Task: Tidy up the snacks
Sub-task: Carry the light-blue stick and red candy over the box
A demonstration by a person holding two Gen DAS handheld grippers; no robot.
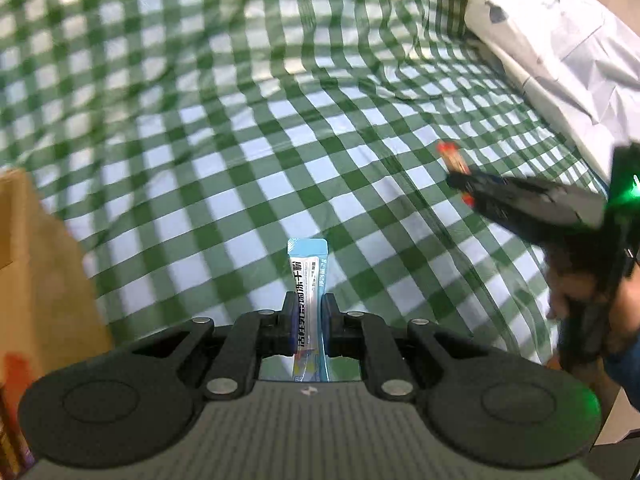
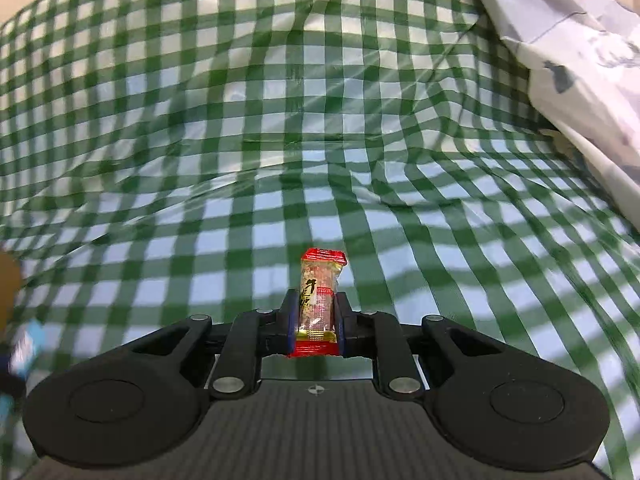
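The left gripper (image 1: 307, 316) clamps a blue sachet (image 1: 307, 276); a cardboard box (image 1: 40, 272) crowds its left edge. The right gripper (image 2: 317, 316) pinches a red-ended candy bar (image 2: 321, 292) above open checked cloth (image 2: 240, 160), with a white sheet (image 2: 580, 60) bounding the right.

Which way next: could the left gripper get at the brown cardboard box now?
Probably yes: the brown cardboard box sits close at its left, nothing between. But the left gripper is shut on a blue stick sachet.

Box (image 1: 44, 264) left on cloth (image 1: 248, 128) (bedding (image 1: 560, 40) at right edge).
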